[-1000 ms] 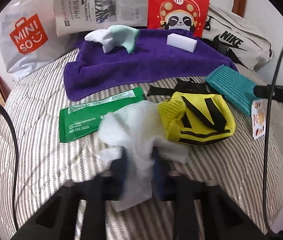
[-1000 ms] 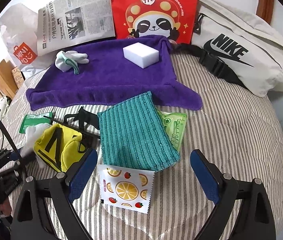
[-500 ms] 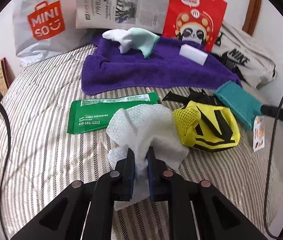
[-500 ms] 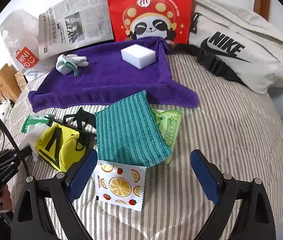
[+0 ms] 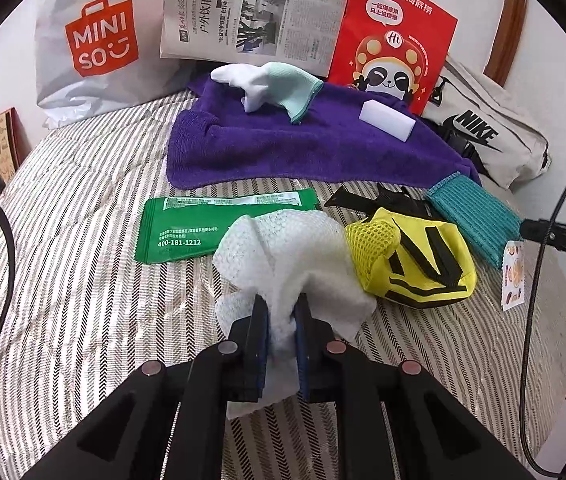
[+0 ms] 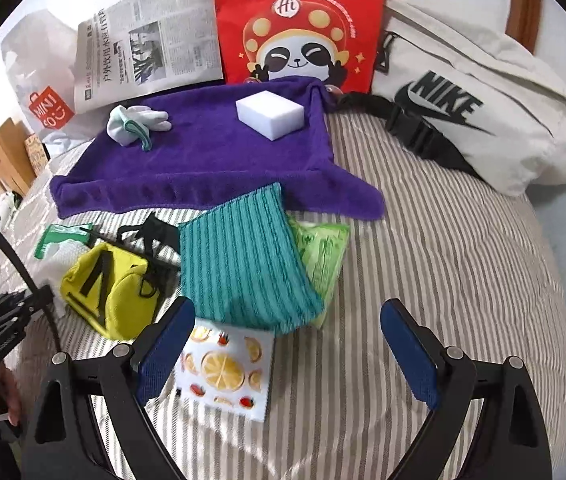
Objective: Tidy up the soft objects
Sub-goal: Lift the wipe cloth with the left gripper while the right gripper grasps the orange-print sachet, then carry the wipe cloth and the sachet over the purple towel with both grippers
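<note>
While left gripper (image 5: 282,320) pinches white cloth (image 5: 287,248) (bunched), yellow pouch (image 5: 411,260) adjacent.

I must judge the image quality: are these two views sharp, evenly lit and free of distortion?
Left wrist view: sharp, soft even light, no glare; fisheye bends the striped bedding and darkens the corners. Right wrist view: the same bending; the teal cloth looks slightly smeared.

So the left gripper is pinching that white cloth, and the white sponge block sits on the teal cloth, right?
Not quite. The left gripper does pinch the white cloth, but the white sponge block sits on the purple towel, not the teal cloth. The right wrist view shows it plainly.
</note>
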`<state>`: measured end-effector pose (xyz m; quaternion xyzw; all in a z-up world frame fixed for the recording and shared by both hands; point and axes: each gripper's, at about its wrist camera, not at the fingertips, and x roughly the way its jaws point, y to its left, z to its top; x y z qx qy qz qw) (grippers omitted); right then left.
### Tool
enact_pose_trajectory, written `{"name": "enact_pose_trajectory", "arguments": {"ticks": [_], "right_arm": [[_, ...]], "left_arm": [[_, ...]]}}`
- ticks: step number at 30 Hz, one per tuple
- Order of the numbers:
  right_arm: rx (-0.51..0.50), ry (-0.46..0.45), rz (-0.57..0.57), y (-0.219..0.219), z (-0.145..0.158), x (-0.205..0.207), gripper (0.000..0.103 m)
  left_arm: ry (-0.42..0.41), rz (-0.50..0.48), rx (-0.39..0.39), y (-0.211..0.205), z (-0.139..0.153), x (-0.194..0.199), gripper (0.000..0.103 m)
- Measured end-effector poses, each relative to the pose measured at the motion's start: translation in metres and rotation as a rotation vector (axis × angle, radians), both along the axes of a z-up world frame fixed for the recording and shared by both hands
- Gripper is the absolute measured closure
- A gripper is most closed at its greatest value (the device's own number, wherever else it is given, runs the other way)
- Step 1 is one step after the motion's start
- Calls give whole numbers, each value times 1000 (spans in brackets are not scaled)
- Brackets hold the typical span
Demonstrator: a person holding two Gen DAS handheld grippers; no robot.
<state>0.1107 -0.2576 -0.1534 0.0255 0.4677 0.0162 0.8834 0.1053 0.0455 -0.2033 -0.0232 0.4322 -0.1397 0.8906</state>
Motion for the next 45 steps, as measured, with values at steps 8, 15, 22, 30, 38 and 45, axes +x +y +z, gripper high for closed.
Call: {"name": "enact_pose_trajectory", "arguments": {"ticks": [8,15,22,30,38,45], "right_arm": [[26,79,-21,22,-23,-21,10],[-78,49,-66,45,-41,-14,11],[-28,55,-36,41,-42,-18,45],[10,27,-36,29,-11,-27,46],[31,5,-20,27,9,-28,46],[49,-23,-14,26,20,-27,46]], "left_arm": [[-2,0,15,-1,0,0,91],[-3,0,22,-2,0,0,91],[2,1,7,-1,0,1,91],[8,17,40,-5,2,0,91],[43,-5,23,2,15,-5,92],[25,-13,-48,16,44,-14,92]]}}
